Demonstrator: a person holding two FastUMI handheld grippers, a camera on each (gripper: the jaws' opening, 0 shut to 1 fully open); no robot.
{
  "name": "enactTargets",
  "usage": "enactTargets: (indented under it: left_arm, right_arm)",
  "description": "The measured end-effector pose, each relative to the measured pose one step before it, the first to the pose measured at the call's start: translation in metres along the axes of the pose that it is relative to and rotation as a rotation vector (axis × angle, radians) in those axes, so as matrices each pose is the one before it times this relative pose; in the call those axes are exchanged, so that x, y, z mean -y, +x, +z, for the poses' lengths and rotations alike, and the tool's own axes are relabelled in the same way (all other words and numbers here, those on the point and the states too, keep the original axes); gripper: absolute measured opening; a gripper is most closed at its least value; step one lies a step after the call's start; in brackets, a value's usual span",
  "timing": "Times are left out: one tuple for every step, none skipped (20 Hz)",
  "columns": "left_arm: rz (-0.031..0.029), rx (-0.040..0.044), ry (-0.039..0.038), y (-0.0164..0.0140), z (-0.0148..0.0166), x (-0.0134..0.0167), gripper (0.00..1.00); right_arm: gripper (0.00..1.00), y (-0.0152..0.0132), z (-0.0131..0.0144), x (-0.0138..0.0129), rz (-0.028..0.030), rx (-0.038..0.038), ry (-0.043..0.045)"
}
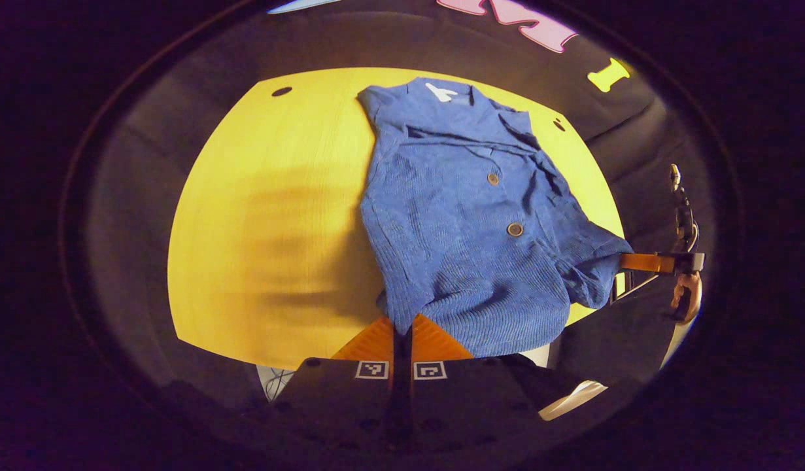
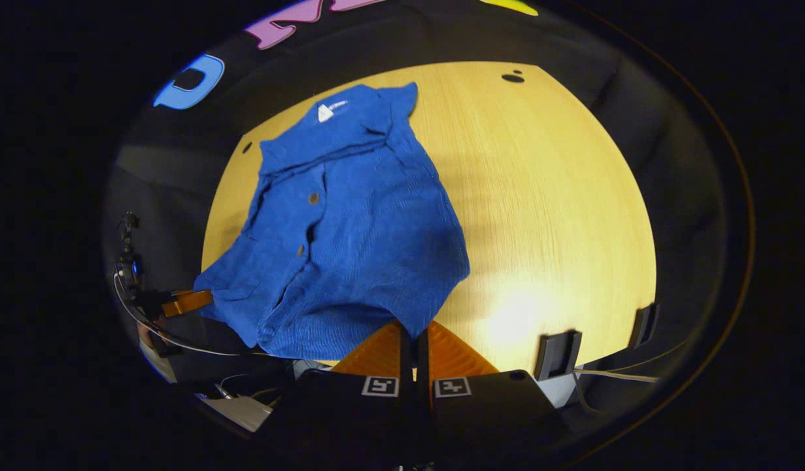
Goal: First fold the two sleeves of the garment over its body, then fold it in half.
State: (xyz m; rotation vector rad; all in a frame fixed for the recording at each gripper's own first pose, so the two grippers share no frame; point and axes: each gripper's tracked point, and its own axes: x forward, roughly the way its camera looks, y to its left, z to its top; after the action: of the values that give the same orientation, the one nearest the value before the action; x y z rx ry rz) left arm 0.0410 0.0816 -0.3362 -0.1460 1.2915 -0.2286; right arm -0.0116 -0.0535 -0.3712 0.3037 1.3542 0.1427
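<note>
Left gripper view: we read the step in hand as the half fold, since the blue knit cardigan (image 1: 467, 216) lies on the round yellow wooden table (image 1: 265, 216) with no sleeve spread out to either side, so both appear already folded over the body. The left gripper (image 1: 402, 330) has its fingers pressed together on the hem corner at 6 o'clock, pinching the knit between them. The cardigan runs from that pinch up toward 12 o'clock, with the collar and its white label (image 1: 440, 91) at the far edge. The right gripper (image 1: 628, 263) shows at 3 o'clock, touching the other hem corner; we cannot tell from here whether it is closed. To do this well, we judge both corners should rise together and travel level toward the collar, keeping the hem taut between them so the sleeves stay tucked. Right gripper view: the right gripper (image 2: 415, 340) has its fingers closed on the hem of the cardigan (image 2: 356, 229) at 6 o'clock, the cloth bunched just above the tips. The body stretches toward 11 o'clock, the label (image 2: 325, 112) at the far end. The left gripper (image 2: 193, 302) sits at 9 o'clock against the opposite corner. Bare table (image 2: 539, 216) lies from 1 to 4 o'clock. We judge the near hem is sagging between the grips, so a slight outward pull should come first.
</note>
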Motion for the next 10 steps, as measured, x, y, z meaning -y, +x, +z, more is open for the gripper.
enactTargets:
  left_arm:
    - [0.00109, 0.03914, 0.00856, -0.01107, 0.0119, -0.00029, 0.0]
    - [0.00427, 0.04022, 0.0064, -0.01156, 0.0177, 0.00022, 0.0]
    - [0.00228, 0.0392, 0.00527, -0.01005, 0.02088, 0.00005, 0.0]
    - [0.00316, 0.03213, 0.00431, -0.00777, 0.01963, -0.00065, 0.0]
    - [0.00155, 0.02863, 0.00143, -0.00553, 0.01596, 0.0, 0.0]
    - [0.00459, 0.02829, 0.00236, -0.00459, 0.01803, -0.00197, 0.0]
    - [0.00555, 0.02246, 0.00116, -0.0007, 0.01844, -0.00221, 0.0]
    - [0.00844, 0.02444, 0.00057, 0.00028, 0.01934, -0.00228, 0.0]
    - [0.0126, 0.01802, -0.00367, 0.00495, 0.01785, -0.00323, 0.0]
    - [0.01119, 0.01689, -0.00642, 0.00593, 0.01883, -0.00316, 0.0]
  right_arm:
    - [0.05, -0.0085, 0.01702, -0.00255, -0.00625, 0.04103, -0.02622]
    - [0.05, -0.00726, 0.01944, -0.00359, -0.00511, 0.04352, -0.02553]
    - [0.05, -0.00642, 0.01808, -0.00353, -0.00352, 0.04063, -0.0229]
    - [0.05, -0.00533, 0.02025, -0.00192, -0.00412, 0.03859, -0.02148]
    - [0.05, -0.00325, 0.01746, -0.00048, -0.00467, 0.03501, -0.02173]
    - [0.05, -0.00179, 0.01989, -0.00048, -0.00341, 0.03714, -0.01629]
    - [0.05, 0.00115, 0.02057, -0.00154, -0.00496, 0.03485, -0.01214]
    - [0.05, 0.00039, 0.01929, -0.00063, -0.00316, 0.02784, -0.01244]
    - [0.05, 0.00431, 0.01716, -0.00057, -0.00219, 0.02055, -0.01527]
    - [0.05, 0.00618, 0.01951, 0.00252, -0.00535, 0.02607, -0.01294]
